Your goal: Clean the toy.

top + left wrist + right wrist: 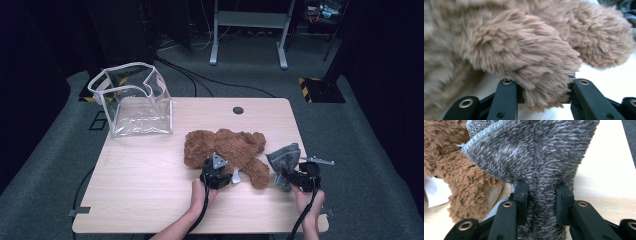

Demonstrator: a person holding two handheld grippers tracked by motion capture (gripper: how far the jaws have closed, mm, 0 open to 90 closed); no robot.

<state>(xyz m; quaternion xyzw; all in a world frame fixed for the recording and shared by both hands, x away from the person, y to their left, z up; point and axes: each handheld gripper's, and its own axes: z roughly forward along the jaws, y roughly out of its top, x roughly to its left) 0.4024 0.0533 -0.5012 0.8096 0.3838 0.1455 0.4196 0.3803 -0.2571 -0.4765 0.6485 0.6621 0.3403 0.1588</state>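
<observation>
Two soft things were in your grip: the brown teddy bear (227,150) lay at the centre of the high view on the table (150,180); your left gripper (216,172) pinched one furry limb (534,72) between its jaws; just right of the bear, the grey fleece cloth (284,160) stood bunched, and your right gripper (302,177) was clamped on its lower fold (541,202); a clear plastic bag (135,100) stood open at the upper left, well apart.

Clear plastic bag (134,100), wooden table (150,170)
</observation>
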